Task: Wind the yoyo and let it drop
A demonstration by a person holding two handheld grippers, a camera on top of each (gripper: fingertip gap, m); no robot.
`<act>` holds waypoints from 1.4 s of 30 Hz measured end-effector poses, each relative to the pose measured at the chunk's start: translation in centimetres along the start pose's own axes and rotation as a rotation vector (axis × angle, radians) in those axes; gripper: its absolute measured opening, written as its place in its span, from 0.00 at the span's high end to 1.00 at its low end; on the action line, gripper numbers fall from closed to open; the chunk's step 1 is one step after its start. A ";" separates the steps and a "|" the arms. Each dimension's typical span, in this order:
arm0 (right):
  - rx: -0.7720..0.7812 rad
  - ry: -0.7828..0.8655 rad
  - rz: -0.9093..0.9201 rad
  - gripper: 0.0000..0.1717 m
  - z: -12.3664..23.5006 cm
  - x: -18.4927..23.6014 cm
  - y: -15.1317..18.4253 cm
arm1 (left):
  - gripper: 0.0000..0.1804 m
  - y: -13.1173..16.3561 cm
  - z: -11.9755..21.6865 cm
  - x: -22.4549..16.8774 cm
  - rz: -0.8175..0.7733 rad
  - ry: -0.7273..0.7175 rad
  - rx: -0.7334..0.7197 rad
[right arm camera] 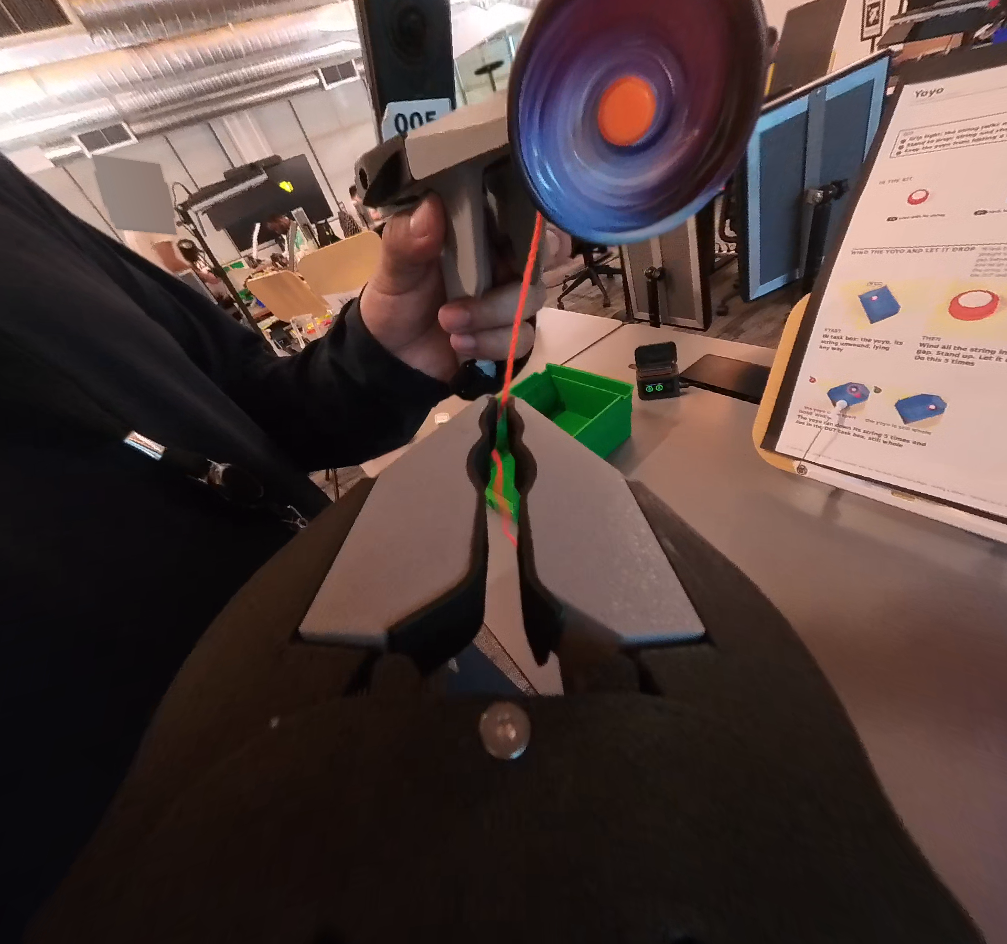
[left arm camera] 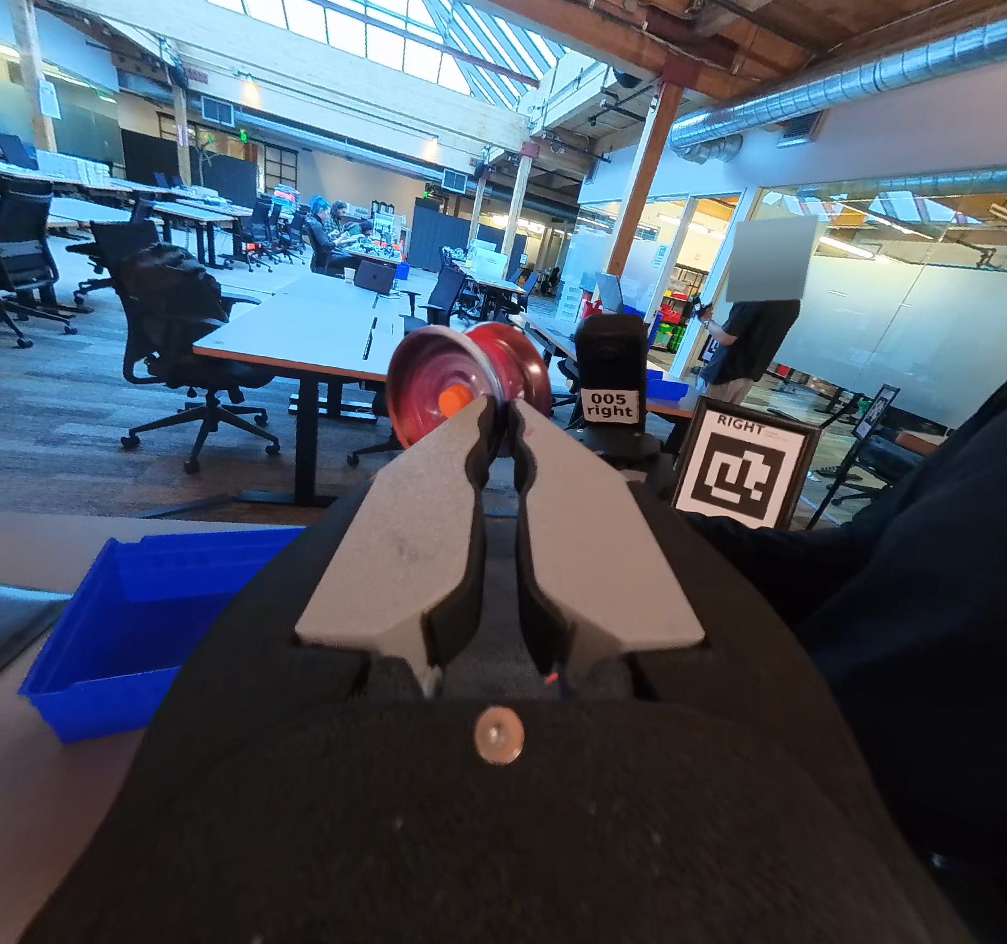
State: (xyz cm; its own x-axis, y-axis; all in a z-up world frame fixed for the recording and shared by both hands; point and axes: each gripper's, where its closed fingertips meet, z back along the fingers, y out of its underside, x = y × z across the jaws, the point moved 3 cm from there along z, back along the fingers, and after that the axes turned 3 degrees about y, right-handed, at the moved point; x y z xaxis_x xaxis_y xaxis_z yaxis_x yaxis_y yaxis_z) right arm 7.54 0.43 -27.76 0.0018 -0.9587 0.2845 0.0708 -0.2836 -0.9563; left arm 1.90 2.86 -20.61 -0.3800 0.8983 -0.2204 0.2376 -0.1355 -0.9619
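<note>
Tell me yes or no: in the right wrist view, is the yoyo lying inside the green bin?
No. The yoyo hangs in the air high above the green bin, with its orange string running down to the right gripper.

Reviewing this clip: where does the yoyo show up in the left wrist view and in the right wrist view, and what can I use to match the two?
Left wrist view: the yoyo sits at centre, just beyond the left gripper's closed tips.
Right wrist view: it is at upper right, above the right gripper, which pinches the orange string.
Shared landmark: the yoyo's orange hub.
</note>
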 end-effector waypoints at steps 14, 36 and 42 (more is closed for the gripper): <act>0.027 0.068 -0.060 0.88 1.1 -1.3 0.5 | 1.00 -0.3 0.4 -0.4 0.015 0.017 -0.001; 0.243 0.095 -0.010 1.00 1.0 -5.3 2.0 | 1.00 6.3 4.3 -2.5 0.074 0.175 0.481; 0.314 0.077 -0.118 1.00 0.5 -4.3 1.7 | 1.00 8.7 4.8 -1.3 -0.167 -0.012 0.762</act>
State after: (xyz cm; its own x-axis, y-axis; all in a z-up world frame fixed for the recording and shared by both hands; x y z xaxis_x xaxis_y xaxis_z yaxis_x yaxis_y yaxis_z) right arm 8.18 4.10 -30.59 -0.0990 -0.9221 0.3741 0.3698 -0.3831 -0.8465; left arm 0.22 -1.48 -29.46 -0.3673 0.9282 -0.0600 -0.5017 -0.2520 -0.8275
